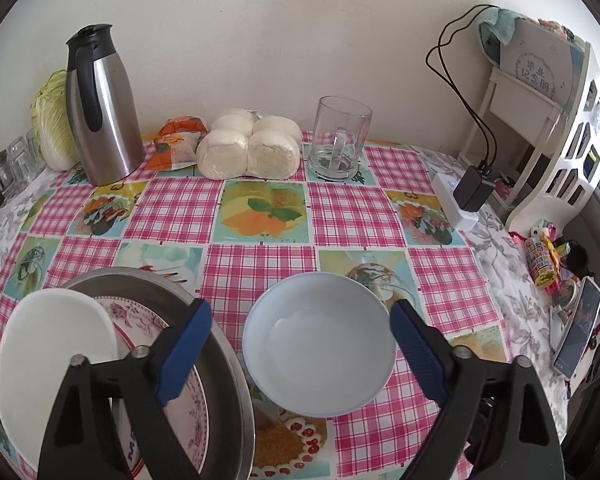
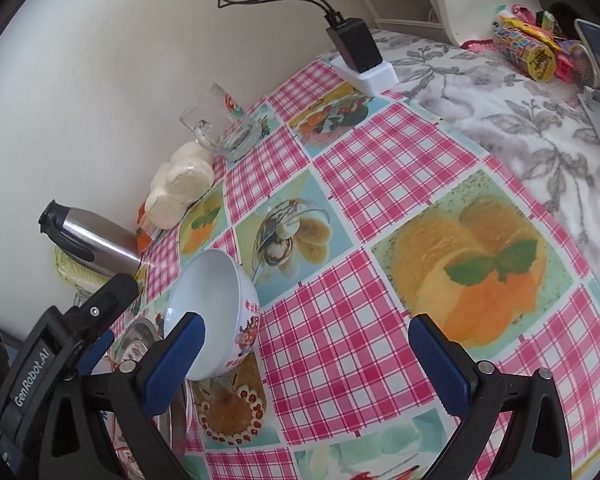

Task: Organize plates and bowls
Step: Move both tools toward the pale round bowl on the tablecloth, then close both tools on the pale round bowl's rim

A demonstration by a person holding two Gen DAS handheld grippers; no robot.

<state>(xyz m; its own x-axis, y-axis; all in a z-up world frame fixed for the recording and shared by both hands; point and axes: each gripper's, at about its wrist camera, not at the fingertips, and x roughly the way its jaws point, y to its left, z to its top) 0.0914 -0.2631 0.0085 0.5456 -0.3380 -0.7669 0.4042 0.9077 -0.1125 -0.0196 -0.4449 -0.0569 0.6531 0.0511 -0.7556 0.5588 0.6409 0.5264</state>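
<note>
A pale blue-white bowl point(image 1: 320, 344) stands upright on the checked tablecloth, between the blue pads of my left gripper point(image 1: 300, 306). The right pad point(image 1: 416, 352) sits at the bowl's rim and the left pad point(image 1: 188, 344) stands apart from it, so the jaws are open. Left of the bowl, a steel dish point(image 1: 228, 364) holds a floral plate point(image 1: 140, 316) with a white oval plate point(image 1: 56, 344) on top. In the right wrist view the bowl point(image 2: 208, 308) shows a painted outer side. My right gripper point(image 2: 306, 322) hangs open over bare cloth just right of it, holding nothing.
Along the wall stand a steel thermos jug point(image 1: 100, 108), a cabbage point(image 1: 52, 120), bagged steamed buns point(image 1: 248, 148) and a glass mug point(image 1: 338, 140). A power strip with a charger point(image 1: 460, 196) and a phone point(image 1: 580, 328) lie at the right, small glasses point(image 1: 16, 164) at the left.
</note>
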